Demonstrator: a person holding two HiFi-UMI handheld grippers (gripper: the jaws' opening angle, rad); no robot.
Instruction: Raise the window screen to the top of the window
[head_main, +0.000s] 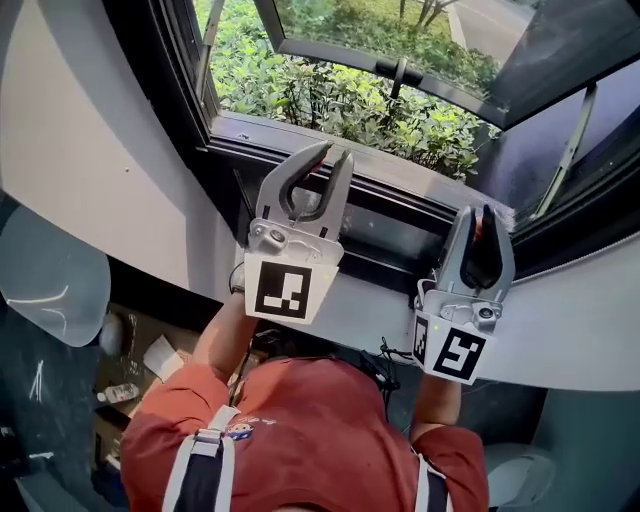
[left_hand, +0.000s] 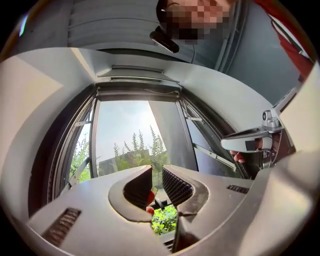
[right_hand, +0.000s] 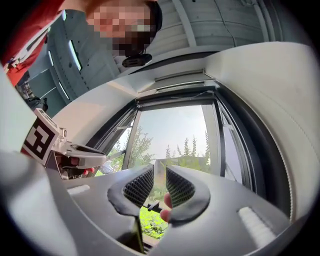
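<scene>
Through the dark-framed window (head_main: 330, 150) I see sky and trees, with no mesh across the opening. A dark bar, seemingly the screen's rail (left_hand: 137, 92), lies along the top of the frame; it shows too in the right gripper view (right_hand: 175, 100). My left gripper (head_main: 335, 153) is held in front of the lower frame, its jaws a little apart and empty. My right gripper (head_main: 480, 214) hangs lower and to the right, also slightly apart with nothing in it. Both point upward at the opening. Each shows in the other's view: the right gripper (left_hand: 255, 142) and the left gripper (right_hand: 75, 152).
The glass sash (head_main: 400, 60) swings outward over green bushes (head_main: 330, 100). Curved white wall panels (head_main: 100, 170) flank the window. Down at the floor on the left lie a bottle (head_main: 118, 393) and papers (head_main: 160, 355), beside a grey rounded seat (head_main: 50, 280).
</scene>
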